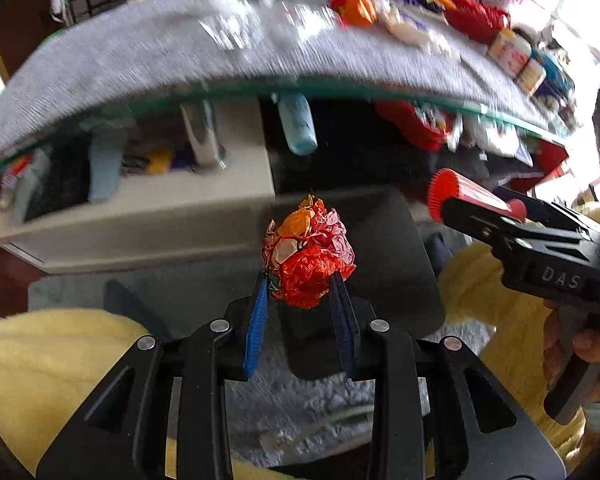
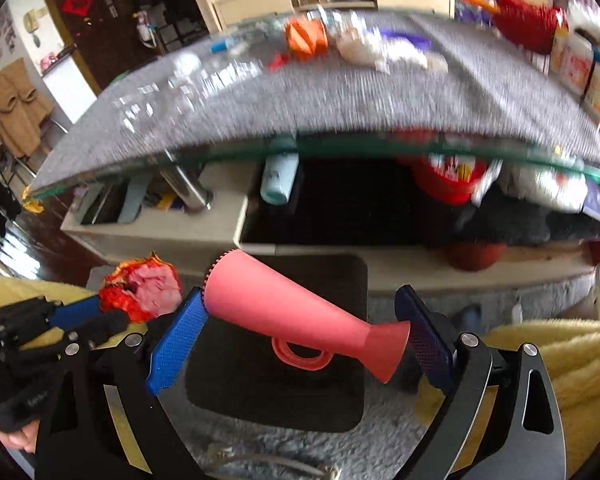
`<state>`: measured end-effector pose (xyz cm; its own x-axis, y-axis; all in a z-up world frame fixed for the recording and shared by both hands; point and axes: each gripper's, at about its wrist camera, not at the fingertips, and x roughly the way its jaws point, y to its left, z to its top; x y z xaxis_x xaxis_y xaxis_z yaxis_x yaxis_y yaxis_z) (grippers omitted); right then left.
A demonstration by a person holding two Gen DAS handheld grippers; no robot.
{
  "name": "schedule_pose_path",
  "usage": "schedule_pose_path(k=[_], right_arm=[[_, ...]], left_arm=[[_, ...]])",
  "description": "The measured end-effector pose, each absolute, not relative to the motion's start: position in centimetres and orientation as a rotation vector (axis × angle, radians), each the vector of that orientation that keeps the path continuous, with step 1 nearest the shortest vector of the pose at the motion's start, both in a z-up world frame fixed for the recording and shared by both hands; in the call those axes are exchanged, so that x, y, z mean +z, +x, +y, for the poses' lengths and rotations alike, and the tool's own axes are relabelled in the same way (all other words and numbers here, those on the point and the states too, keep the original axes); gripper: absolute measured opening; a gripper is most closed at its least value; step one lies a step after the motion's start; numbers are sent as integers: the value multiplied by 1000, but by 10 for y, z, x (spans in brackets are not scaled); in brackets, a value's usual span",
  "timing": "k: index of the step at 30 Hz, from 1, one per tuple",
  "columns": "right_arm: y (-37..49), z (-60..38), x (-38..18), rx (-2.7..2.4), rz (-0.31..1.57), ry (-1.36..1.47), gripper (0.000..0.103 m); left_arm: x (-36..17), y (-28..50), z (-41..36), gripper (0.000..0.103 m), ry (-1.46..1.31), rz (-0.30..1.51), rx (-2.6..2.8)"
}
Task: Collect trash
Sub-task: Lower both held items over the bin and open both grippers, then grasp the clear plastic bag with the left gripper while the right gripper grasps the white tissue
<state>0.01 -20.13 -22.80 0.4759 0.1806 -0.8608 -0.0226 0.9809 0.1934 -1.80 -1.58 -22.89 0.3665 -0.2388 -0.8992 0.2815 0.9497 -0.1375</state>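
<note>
While both hands hang low in front of the glass surface [image 1: 148, 60], each carries trash over a black bin [image 2: 332, 272] that sits on the grey rug below. Closest, the left gripper [image 1: 300, 280] has its jaws clamped on a wad [image 1: 308, 252] of red and orange paper, directly above the bin. Just beside it, the right gripper [image 2: 300, 320] pinches a pink horn [image 2: 300, 312] end to end, long axis crosswise between the pads. Beyond, more litter lies on the surface.
</note>
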Motion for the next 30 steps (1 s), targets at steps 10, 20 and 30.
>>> schedule_pose_path(k=[10, 20, 30], right_arm=[[-1, -202, -261, 111, 1166, 189, 94], [5, -208, -260, 87, 1160, 206, 99], [14, -252, -207, 6, 1007, 278, 99]], left_arm=[[-273, -20, -38, 29, 52, 1275, -408], [-275, -15, -38, 57, 67, 1268, -398], [-229, 2, -12, 72, 47, 1149, -314]])
